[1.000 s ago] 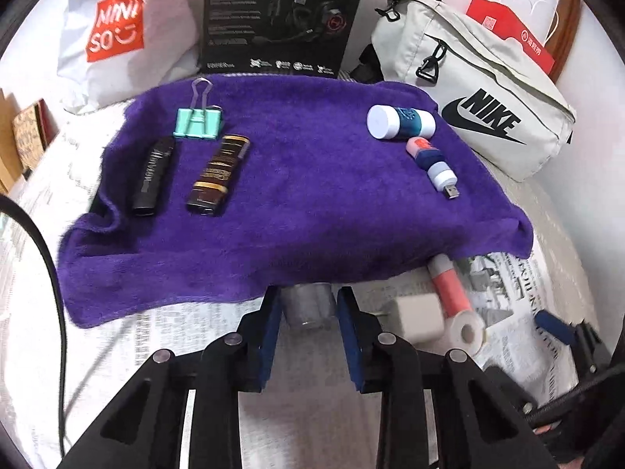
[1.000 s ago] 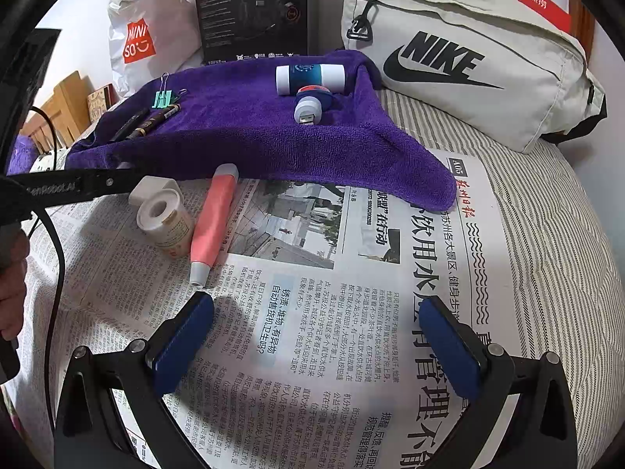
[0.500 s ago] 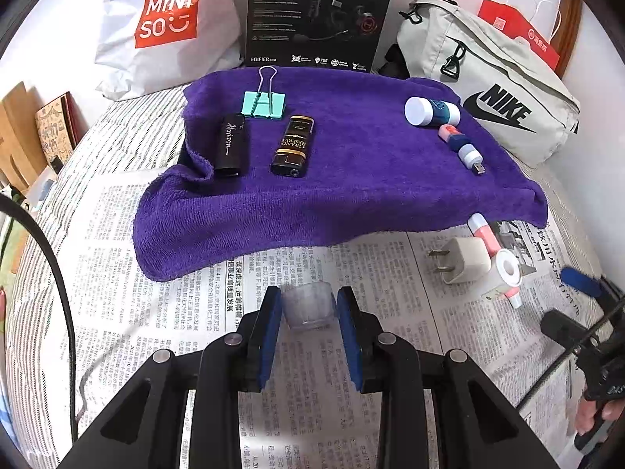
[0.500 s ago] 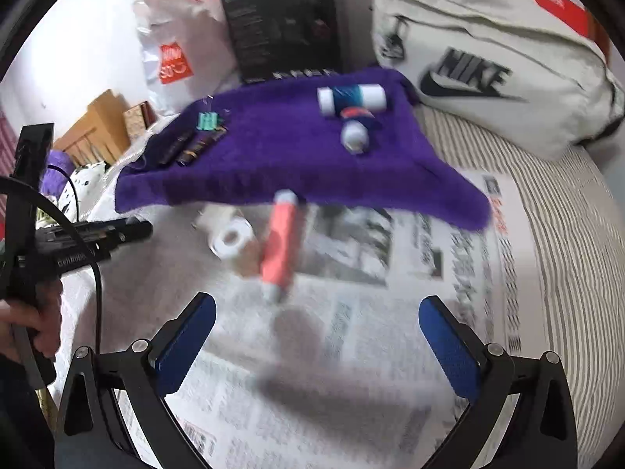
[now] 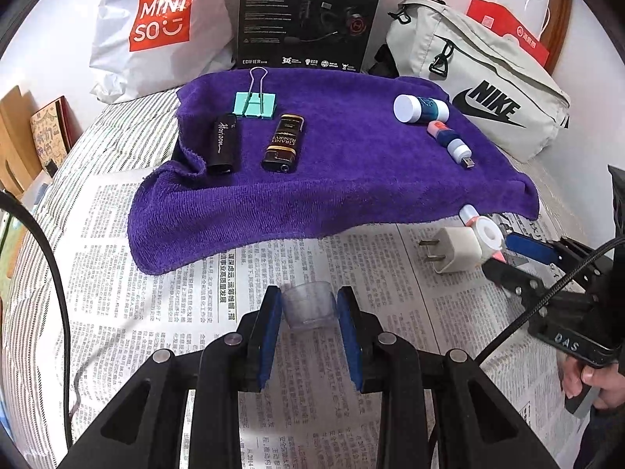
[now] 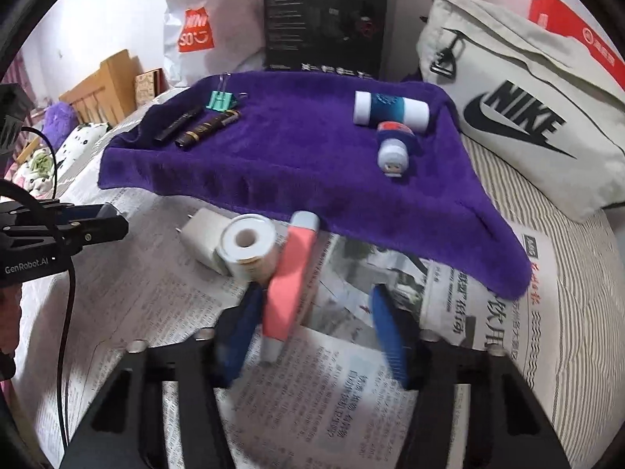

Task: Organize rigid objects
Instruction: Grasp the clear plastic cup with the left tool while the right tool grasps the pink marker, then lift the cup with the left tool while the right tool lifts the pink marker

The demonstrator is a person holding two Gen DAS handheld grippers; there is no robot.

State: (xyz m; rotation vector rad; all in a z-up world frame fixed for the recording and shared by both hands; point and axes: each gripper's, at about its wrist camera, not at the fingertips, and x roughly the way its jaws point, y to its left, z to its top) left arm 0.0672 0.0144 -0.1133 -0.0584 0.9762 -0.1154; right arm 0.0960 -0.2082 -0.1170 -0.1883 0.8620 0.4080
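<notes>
My left gripper (image 5: 310, 312) is shut on a small clear plastic cup (image 5: 310, 306), held just above the newspaper in front of the purple towel (image 5: 351, 179). A pink tube (image 6: 289, 285) lies on the newspaper with its far end under the towel's edge. My right gripper (image 6: 312, 332) straddles its near end and its jaws are closing. The left pad is against the tube and a gap remains at the right pad. A white tape roll (image 6: 246, 246) and a white charger plug (image 6: 201, 234) lie just left of the tube.
On the towel lie a teal binder clip (image 5: 256, 103), a black lighter (image 5: 224, 144), a brown lighter (image 5: 284, 144), a white-and-blue bottle (image 5: 420, 107) and a small USB figure (image 5: 449, 140). A Nike bag (image 5: 488, 90), a black box (image 5: 308, 11) and a shopping bag (image 5: 156, 27) stand behind.
My right gripper has moved forward over the pink tube and its jaws have narrowed from wide open. My left gripper drew back from the towel with the cup, then held still.
</notes>
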